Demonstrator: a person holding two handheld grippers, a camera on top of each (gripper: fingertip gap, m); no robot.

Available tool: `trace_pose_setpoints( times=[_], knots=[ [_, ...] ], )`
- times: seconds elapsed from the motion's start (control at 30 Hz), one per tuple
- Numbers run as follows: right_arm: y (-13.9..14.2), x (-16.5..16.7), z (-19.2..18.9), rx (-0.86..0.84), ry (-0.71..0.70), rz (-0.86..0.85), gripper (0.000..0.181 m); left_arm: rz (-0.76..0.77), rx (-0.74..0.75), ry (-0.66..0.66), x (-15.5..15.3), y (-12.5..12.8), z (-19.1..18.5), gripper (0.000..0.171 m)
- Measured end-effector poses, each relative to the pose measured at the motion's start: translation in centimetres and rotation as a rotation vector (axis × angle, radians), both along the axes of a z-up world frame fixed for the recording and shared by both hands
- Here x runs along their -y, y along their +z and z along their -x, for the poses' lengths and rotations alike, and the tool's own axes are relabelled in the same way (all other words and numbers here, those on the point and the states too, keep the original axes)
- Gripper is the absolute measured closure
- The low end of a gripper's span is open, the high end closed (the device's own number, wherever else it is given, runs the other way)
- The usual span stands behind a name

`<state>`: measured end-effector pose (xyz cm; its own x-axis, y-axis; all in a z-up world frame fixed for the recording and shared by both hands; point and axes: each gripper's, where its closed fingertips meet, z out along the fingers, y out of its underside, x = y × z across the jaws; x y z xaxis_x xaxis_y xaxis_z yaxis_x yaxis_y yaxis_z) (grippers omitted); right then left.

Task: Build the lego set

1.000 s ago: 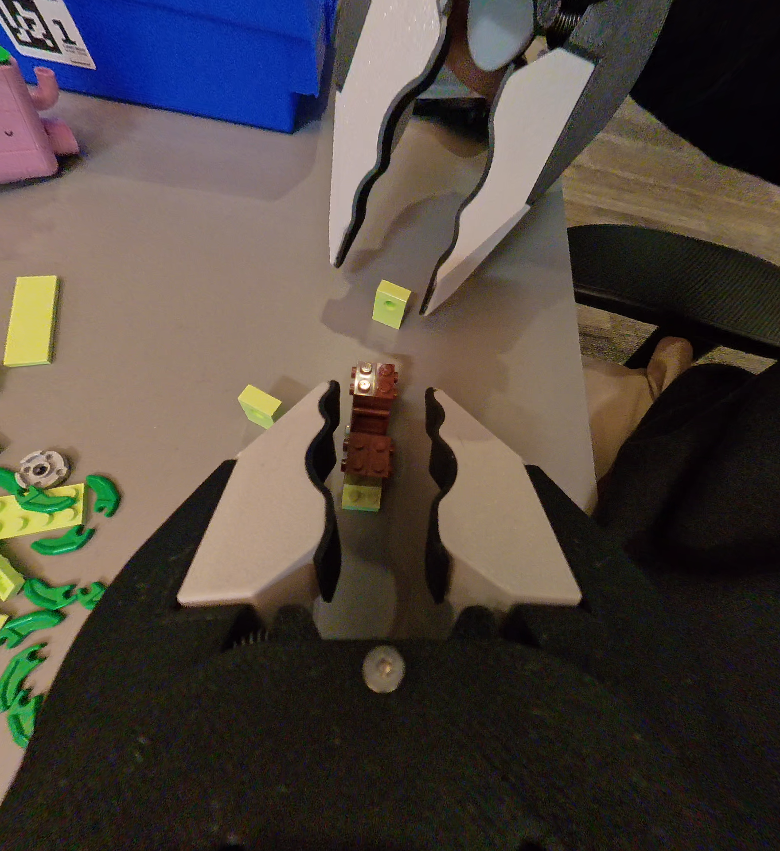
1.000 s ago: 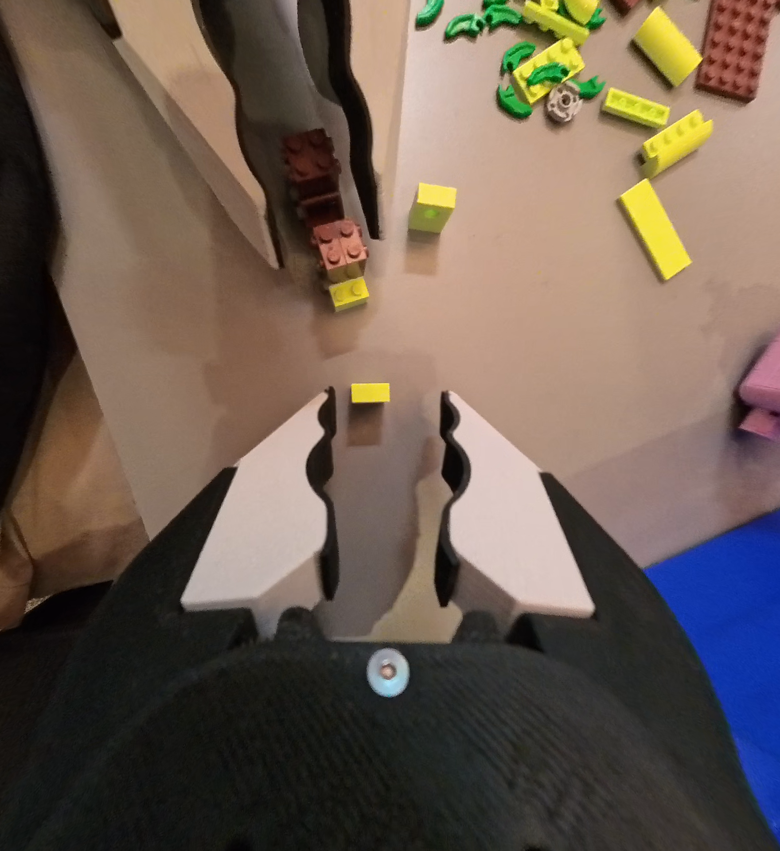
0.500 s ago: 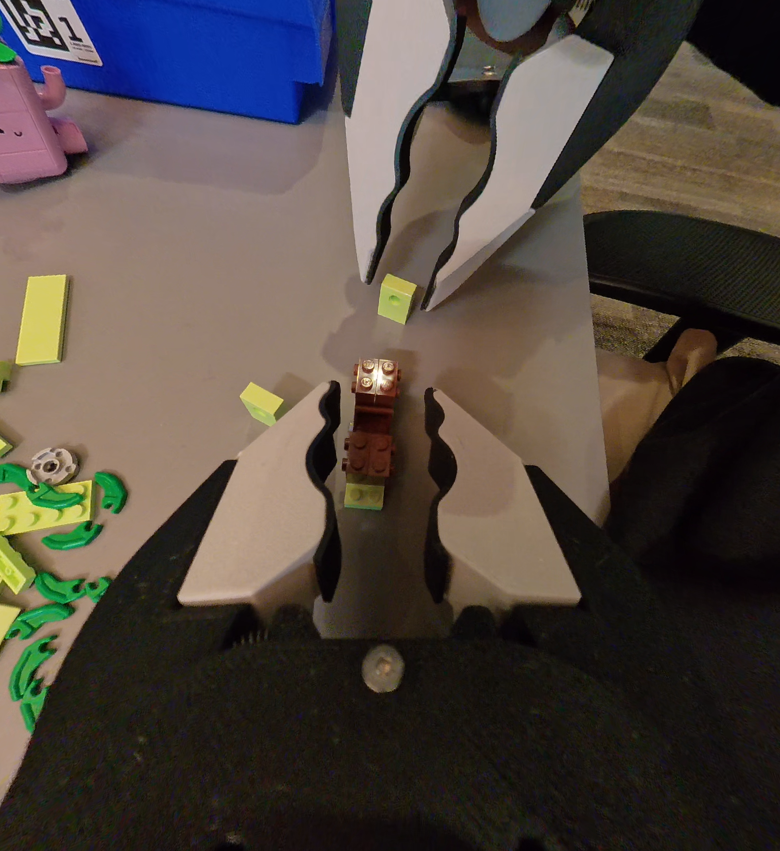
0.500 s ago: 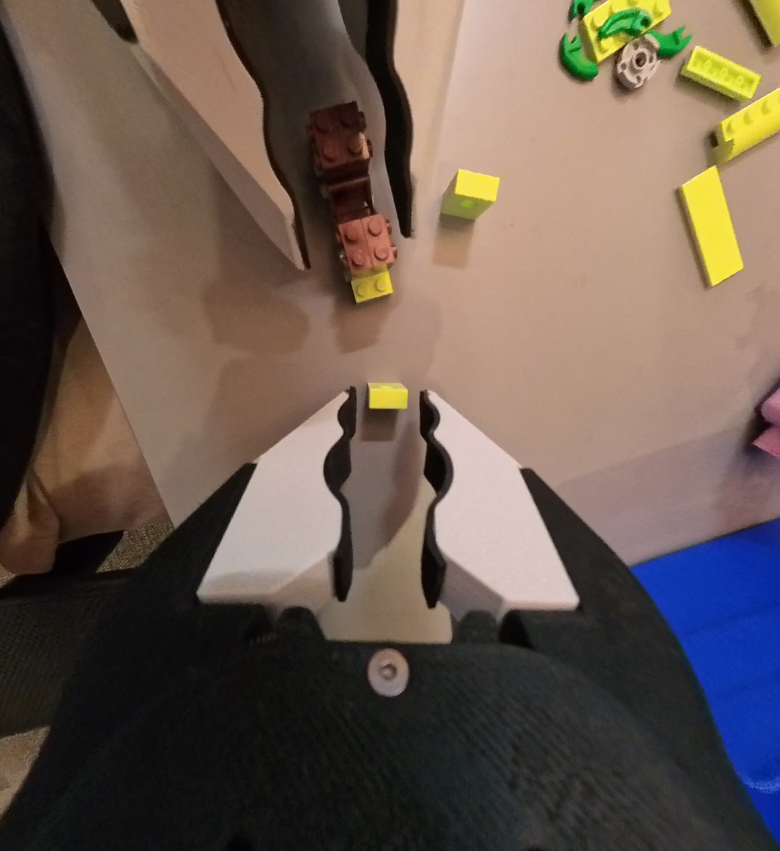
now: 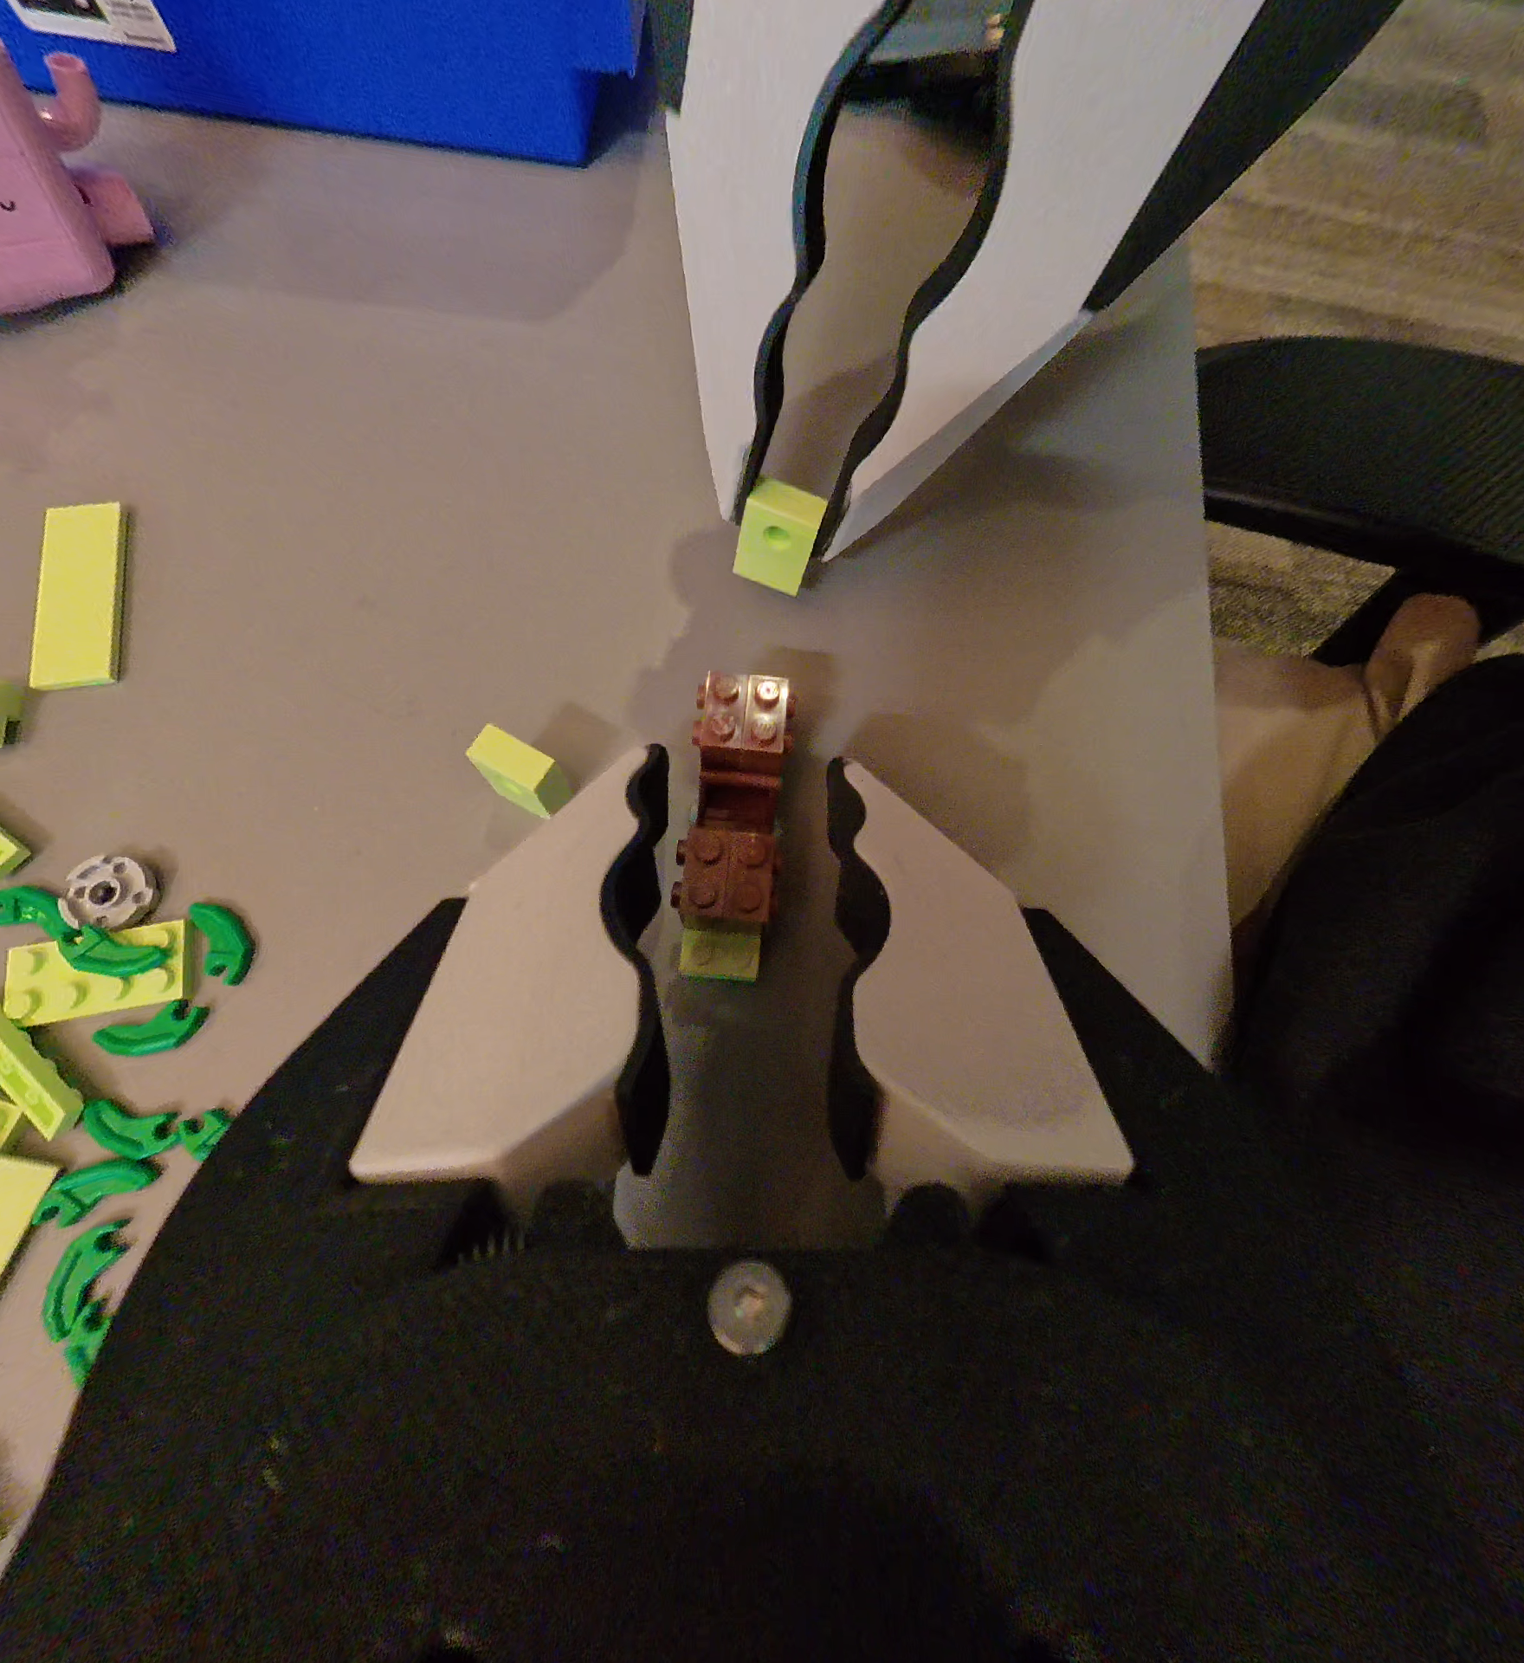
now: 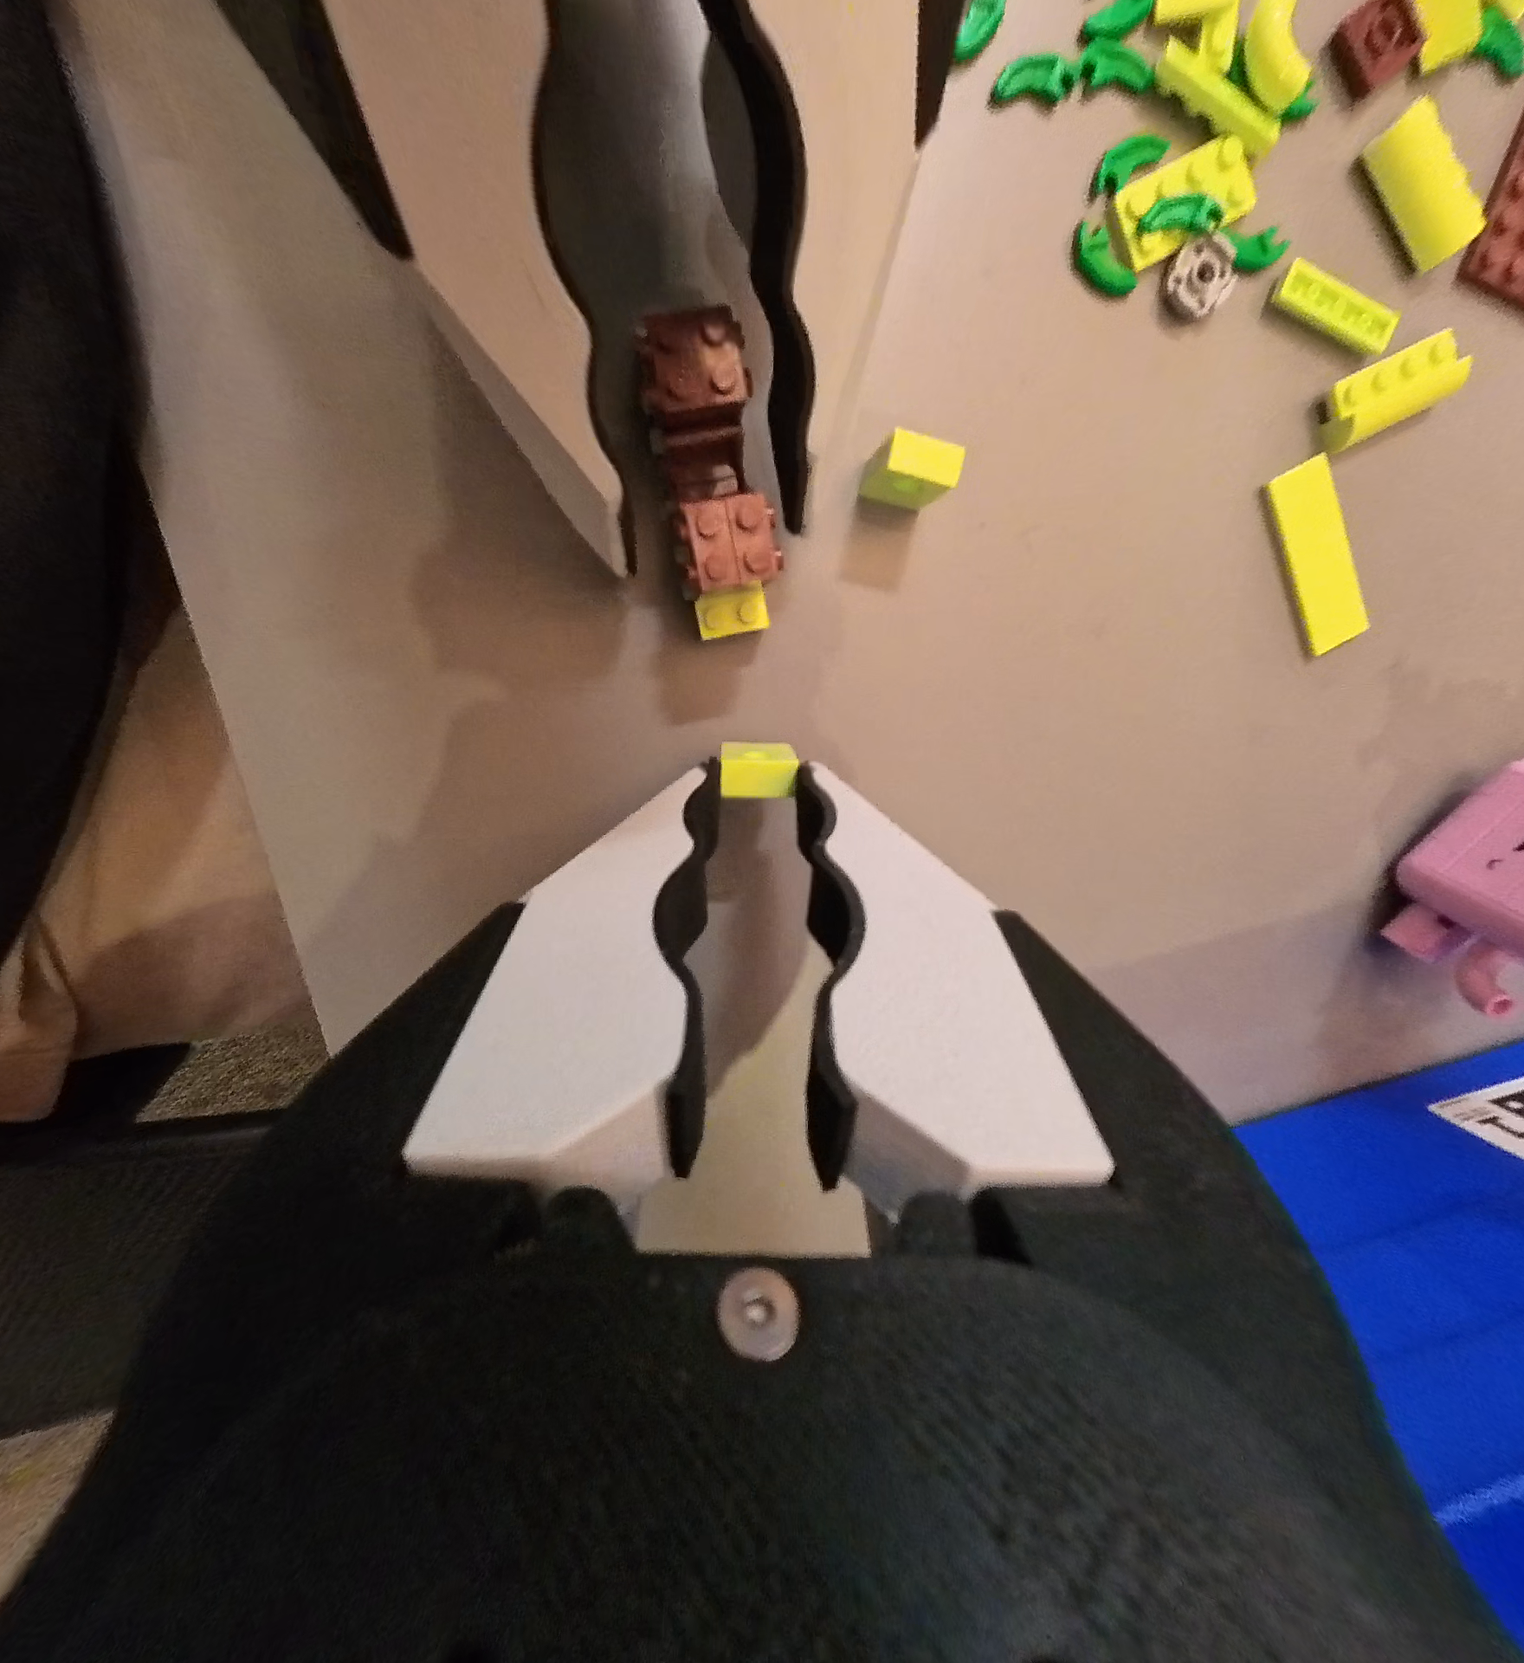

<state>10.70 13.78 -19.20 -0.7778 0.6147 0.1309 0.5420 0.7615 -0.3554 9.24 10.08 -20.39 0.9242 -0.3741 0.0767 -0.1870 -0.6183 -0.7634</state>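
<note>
A brown brick assembly with a lime plate under its end lies on the grey table. My left gripper is open and straddles it, one finger on each side; the assembly also shows in the right wrist view. My right gripper is shut on a small lime brick, pinched at the very fingertips just beyond the assembly. In the left wrist view this brick sits between the right gripper's tips, at or just above the table.
Another small lime brick lies left of my left gripper. Several loose lime and green pieces lie at the far left. A pink figure and blue bin stand behind. The table edge and a black chair are right. One gripper's finger ends stand about 5 cm off the other's.
My right gripper has moved forward onto the small lime brick and closed on it. My left gripper has stayed open around the brown assembly.
</note>
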Motion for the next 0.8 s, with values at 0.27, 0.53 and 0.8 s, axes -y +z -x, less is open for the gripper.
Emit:
trace_pose_setpoints(
  times=[0.27, 0.53, 0.8],
  knots=[
    [0.8, 1.9, 1.4, -0.089, 0.171, 0.098, 0.167, 0.049, -0.030, -0.009, 0.1, -0.8, 0.0, 0.156],
    [-0.5, 2.3, 1.0, -0.015, 0.278, 0.111, 0.167, 0.059, -0.019, -0.043, 0.3, -0.9, -0.5, 0.156],
    [-0.5, 2.4, 1.1, -0.006, 0.261, 0.182, 0.167, 0.057, -0.025, -0.047, 0.4, -0.9, -0.5, 0.156]
  ],
)
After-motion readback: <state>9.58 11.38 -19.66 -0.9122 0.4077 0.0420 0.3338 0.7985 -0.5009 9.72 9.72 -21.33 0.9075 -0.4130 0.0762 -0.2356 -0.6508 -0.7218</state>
